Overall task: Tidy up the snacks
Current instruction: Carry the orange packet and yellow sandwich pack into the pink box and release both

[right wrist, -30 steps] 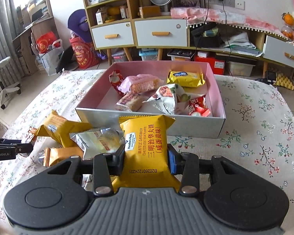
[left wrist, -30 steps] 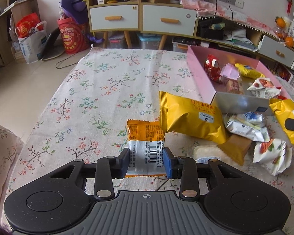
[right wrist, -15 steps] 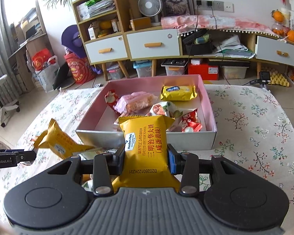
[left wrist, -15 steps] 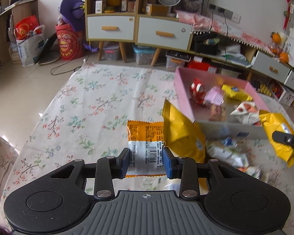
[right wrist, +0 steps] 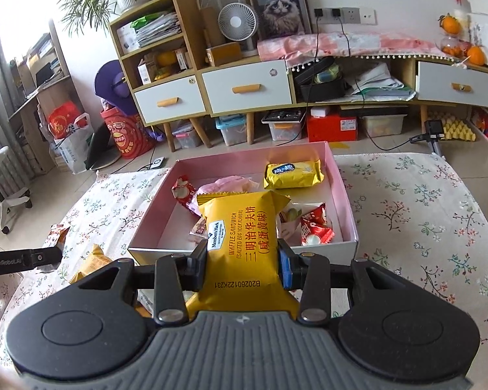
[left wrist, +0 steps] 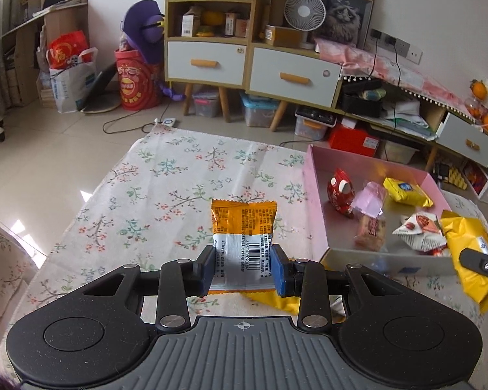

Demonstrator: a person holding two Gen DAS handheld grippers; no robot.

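My left gripper is shut on an orange and silver snack packet, held above the flowered tablecloth, to the left of the pink box. My right gripper is shut on a yellow waffle sandwich packet, held over the near wall of the same pink box. That yellow packet and a right fingertip show at the right edge of the left wrist view. Several snacks lie inside the box, among them a yellow pack and a red one.
More yellow packets lie on the cloth left of the box, below the left gripper's finger. Beyond the table stand white drawers, storage bins and a red bucket on the floor.
Both grippers have risen with their packets. The loose snack pile has dropped out of the left wrist view, and more of the box's inside now shows. The right packet has moved closer over the box.
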